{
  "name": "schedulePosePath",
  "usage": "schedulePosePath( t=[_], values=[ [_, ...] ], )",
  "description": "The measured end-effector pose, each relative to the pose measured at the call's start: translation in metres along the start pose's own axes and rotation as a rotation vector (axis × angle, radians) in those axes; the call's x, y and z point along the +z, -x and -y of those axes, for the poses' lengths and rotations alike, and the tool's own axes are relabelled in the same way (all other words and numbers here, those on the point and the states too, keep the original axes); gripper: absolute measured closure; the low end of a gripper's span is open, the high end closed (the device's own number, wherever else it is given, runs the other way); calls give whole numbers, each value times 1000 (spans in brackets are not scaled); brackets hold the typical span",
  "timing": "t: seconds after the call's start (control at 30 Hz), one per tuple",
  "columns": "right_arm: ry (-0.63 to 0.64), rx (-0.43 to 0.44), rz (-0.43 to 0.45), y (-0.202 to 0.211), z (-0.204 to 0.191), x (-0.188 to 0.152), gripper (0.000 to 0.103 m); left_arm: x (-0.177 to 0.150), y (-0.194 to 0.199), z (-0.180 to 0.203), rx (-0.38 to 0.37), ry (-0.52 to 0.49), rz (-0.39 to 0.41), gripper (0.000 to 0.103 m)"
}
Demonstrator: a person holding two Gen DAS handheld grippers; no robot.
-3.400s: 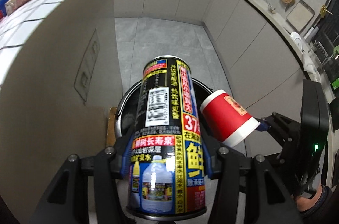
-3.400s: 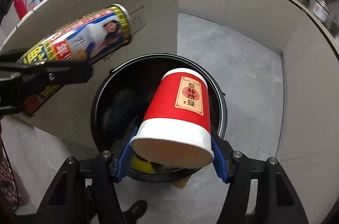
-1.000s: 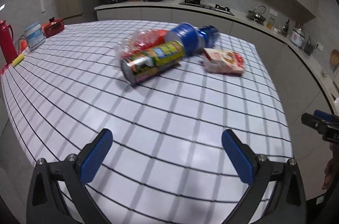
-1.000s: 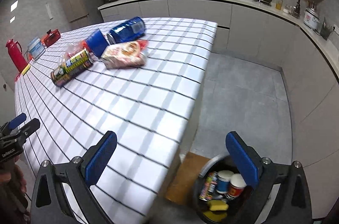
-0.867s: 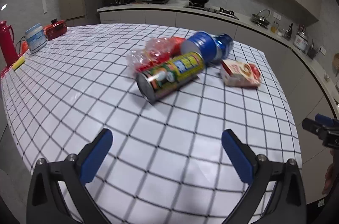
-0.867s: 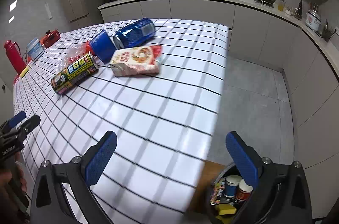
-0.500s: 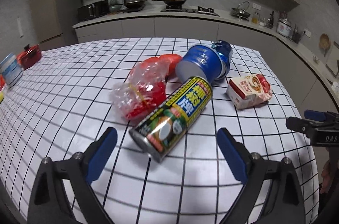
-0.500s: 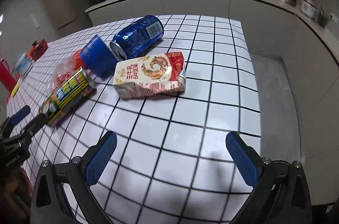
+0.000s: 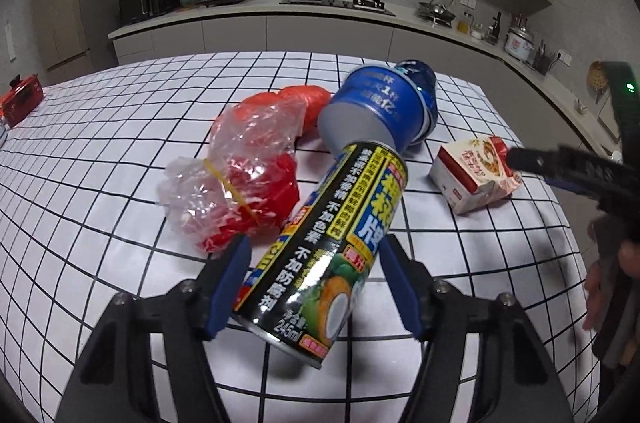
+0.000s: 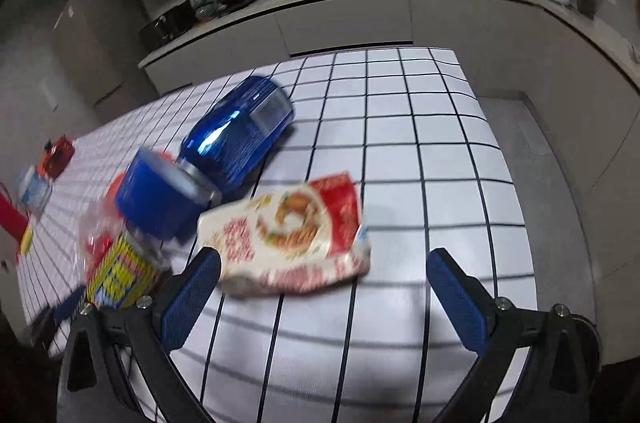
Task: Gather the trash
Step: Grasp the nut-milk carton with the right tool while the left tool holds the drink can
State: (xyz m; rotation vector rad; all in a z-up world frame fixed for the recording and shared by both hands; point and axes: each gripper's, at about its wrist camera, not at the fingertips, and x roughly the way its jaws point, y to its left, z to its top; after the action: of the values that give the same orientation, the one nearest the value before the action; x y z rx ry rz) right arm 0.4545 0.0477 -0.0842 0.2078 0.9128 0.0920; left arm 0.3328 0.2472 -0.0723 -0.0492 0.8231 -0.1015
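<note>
Trash is still lying on the white grid-patterned table (image 9: 120, 151): left gripper (image 9: 316, 279), jaws closing but not yet clamping, is straddling the black-and-yellow drink can (image 9: 324, 247); right gripper (image 10: 324, 287), spread wide, is nearing the red-and-white snack packet (image 10: 288, 235) at twelve o'clock.

Both wrist views look steeply down, close, sharing the checked table (image 9: 120, 159).

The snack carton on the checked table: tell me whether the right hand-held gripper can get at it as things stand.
Probably yes. The right hand-held gripper is open, and the snack carton lies just ahead of its fingertips with nothing on top. The blue cup sits close on one side.
</note>
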Motion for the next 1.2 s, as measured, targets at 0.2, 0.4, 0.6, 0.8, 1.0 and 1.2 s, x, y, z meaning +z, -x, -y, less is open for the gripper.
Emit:
schedulePosePath(
  t=[0.2, 0.4, 0.6, 0.8, 1.0, 1.2],
  values=[
    [-105, -64, 22, -12, 25, 21, 0, -3, 6, -8, 6, 48, 3, 46],
    [-59, 52, -43, -22, 16, 7, 0, -5, 7, -2, 30, 70, 6, 47],
    [70, 231, -89, -16, -24, -18, 0, -9, 10, -3, 80, 120, 13, 47],
    [133, 289, -31, 4, -38, -23, 0, -15, 16, -10, 123, 159, 14, 48],
    [29, 299, -113, -17, -34, -14, 0, -14, 11, -7, 138, 162, 16, 47],
    [146, 446, -169, -6, -77, -37, 0, -20, 18, -10, 188, 164, 9, 47]
  ],
)
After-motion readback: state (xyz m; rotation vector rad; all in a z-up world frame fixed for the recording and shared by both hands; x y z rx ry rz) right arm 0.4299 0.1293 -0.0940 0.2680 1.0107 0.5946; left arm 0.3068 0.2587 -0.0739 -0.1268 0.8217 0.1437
